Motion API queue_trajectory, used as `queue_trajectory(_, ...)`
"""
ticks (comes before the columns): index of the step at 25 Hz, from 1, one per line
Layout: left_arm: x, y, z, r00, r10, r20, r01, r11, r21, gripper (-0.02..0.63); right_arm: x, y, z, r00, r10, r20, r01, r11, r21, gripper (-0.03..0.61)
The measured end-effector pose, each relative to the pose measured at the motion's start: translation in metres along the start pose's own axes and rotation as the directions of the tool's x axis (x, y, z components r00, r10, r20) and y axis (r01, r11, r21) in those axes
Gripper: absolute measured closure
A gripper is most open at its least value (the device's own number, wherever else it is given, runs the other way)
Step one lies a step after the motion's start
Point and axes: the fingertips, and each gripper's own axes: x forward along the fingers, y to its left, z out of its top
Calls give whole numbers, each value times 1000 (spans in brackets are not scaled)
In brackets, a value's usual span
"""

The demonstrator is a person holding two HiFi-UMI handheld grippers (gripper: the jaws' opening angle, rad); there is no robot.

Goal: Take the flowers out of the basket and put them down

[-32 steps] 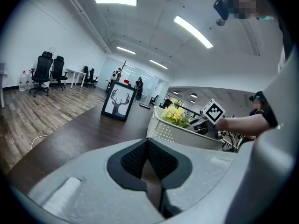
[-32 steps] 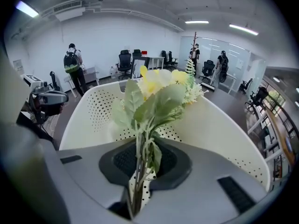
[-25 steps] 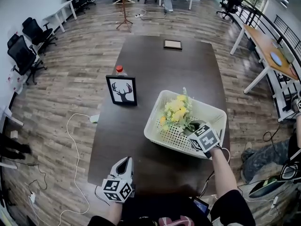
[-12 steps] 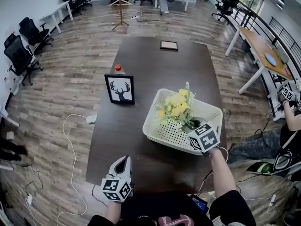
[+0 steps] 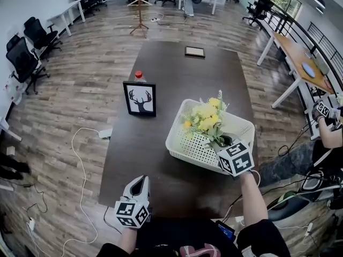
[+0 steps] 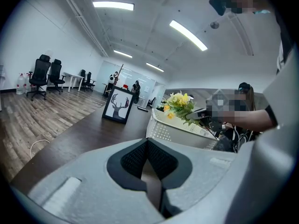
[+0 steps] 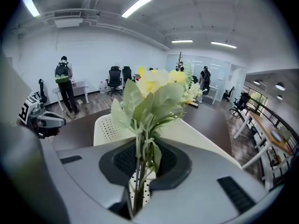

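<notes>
At the near right of the dark table (image 5: pixel 177 74), the right gripper (image 7: pixel 140 171) is grasping the stems of the yellow flowers (image 5: pixel 206 116), which are standing upright over the white basket (image 5: pixel 179 143). By the table's near edge, the left gripper (image 6: pixel 149 171) is pointing far, clenched on nothing, well apart from the basket.
</notes>
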Motion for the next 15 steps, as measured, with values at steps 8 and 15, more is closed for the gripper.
queue_trajectory(8, -6, 1, 4, 1000, 0, 18, -1, 1000, 9, 606, -17, 6, 21, 996, -25, 83, 25, 1000, -2, 526)
queue_trajectory(15, -11, -3, 7, 999, 2, 37, -3, 1000, 15, 606, -31, 17, 32, 989, -39, 141, 40, 999, -2, 526)
